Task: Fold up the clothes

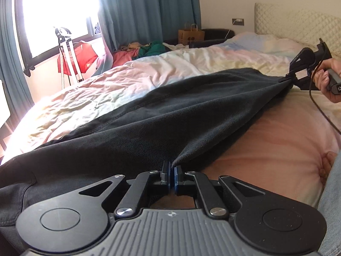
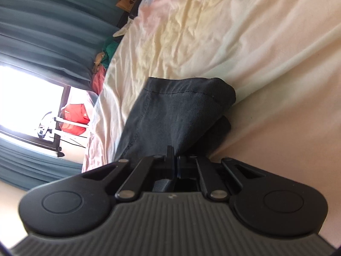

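Left wrist view, garment: dark grey garment [image 1: 149, 123], looks like heavy twill, maybe trousers, spread across the bed [image 1: 127, 81] over a pale pastel duvet. Can't tell exactly which part of it is which.

Left wrist view, left gripper [image 1: 172, 170]: jaws together and clamped on a pinch of the near hem, cloth pulling into a little peak right at the tips.

Left wrist view, right gripper [image 1: 286, 80]: over at the far right, held in a hand [image 1: 326, 79], biting the other corner. The edge between the two grips looks lifted and fairly taut.

Left wrist view, background: teal curtains [image 1: 138, 10], bright window, a paper bag [image 1: 191, 34] by the wall, loose clothes piled past the bed.

Right wrist view, right gripper [image 2: 175, 160]: camera is rolled well onto its side. Jaws closed on a bunched corner of the garment [image 2: 174, 115], with a stitched hem line running just above the pinch.

Right wrist view, layers: looks like more than one layer is caught there, a second fold peeks out underneath. Can't say for sure.

Right wrist view, surroundings: duvet all around, nothing else lying on the cloth.

Step in hand (my guess): both corners are gripped, so next comes lifting and carrying that edge over for a fold.

How to do it well: keep both hands level and the edge tight, move them together, lay the edge square on the far side, and only let go once it's flat. Heavy cloth will sag in the middle if the hands drift closer.
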Available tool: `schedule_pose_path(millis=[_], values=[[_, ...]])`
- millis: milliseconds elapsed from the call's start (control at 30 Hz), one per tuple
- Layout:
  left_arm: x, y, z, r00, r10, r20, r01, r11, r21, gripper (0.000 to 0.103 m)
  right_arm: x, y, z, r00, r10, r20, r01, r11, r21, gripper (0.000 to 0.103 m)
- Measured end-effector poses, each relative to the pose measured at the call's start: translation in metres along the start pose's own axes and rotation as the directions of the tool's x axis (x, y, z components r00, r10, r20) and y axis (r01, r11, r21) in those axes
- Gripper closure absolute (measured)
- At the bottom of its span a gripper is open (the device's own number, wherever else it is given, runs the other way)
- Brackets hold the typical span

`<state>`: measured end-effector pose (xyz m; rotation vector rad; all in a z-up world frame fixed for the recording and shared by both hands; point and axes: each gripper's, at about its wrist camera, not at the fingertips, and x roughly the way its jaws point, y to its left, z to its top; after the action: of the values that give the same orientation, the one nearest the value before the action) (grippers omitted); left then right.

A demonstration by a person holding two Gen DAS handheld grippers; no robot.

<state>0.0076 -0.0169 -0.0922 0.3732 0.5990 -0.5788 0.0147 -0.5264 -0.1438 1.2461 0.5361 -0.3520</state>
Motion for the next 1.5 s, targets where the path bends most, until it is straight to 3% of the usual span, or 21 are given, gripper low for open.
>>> schedule_pose_path(millis=[233,333,367,400,500,633,733,833,1067,1233,1333,1500], values=[[0.005,0.005,-0.007,0.998,-0.005,-0.059,0.001,0.998,-0.06,0.09,-0.016,-0.025,0.0,0.999,0.033,0.016,-0.035,0.985,0.169,0.094],[0.003,0.008,-0.007,0.998,-0.013,-0.06,0.007,0.995,-0.096,0.068,-0.023,-0.029,-0.002,1.0,0.015,0.016,-0.018,0.977,0.214,0.093],[0.001,0.009,-0.006,0.998,-0.015,-0.058,0.009,0.994,-0.108,0.054,-0.025,-0.028,-0.003,1.0,0.014,0.015,-0.017,0.977,0.21,0.093],[-0.002,0.01,-0.005,0.999,-0.014,-0.043,0.009,0.993,-0.118,0.046,-0.026,-0.027,-0.004,1.0,0.013,0.013,-0.015,0.978,0.207,0.089],[-0.012,0.012,-0.002,1.0,-0.001,0.017,0.004,0.989,-0.148,0.041,-0.031,-0.022,-0.006,1.0,-0.011,0.017,0.007,0.982,0.191,0.063],[-0.025,0.015,0.004,0.991,0.045,0.126,-0.021,0.982,-0.186,0.022,-0.029,-0.022,-0.002,1.0,0.001,0.031,-0.007,0.983,0.183,0.051],[-0.028,0.021,0.008,0.983,0.097,0.158,-0.057,0.97,-0.238,0.022,-0.012,-0.029,0.001,0.999,0.017,-0.03,-0.01,0.979,0.205,0.05],[-0.025,0.028,0.01,0.985,0.105,0.137,-0.062,0.956,-0.286,0.022,0.009,-0.04,0.005,0.993,0.081,-0.088,-0.053,0.959,0.279,0.049],[-0.007,0.041,0.009,0.988,0.138,0.073,-0.103,0.928,-0.357,0.022,0.036,-0.058,0.013,0.981,0.187,-0.05,-0.156,0.917,0.368,0.051],[0.0,0.052,0.007,0.986,0.157,0.047,-0.124,0.902,-0.413,0.022,0.031,-0.04,0.018,0.943,0.33,0.04,-0.327,0.9,0.289,0.048],[0.005,0.056,0.005,0.985,0.171,0.011,-0.15,0.894,-0.423,0.022,0.032,-0.032,0.018,0.949,0.314,0.033,-0.314,0.923,0.224,0.049],[0.013,0.057,0.0,0.982,0.185,-0.039,-0.185,0.892,-0.413,0.022,0.046,-0.043,0.017,0.971,0.237,-0.01,-0.227,0.94,0.254,0.05]])
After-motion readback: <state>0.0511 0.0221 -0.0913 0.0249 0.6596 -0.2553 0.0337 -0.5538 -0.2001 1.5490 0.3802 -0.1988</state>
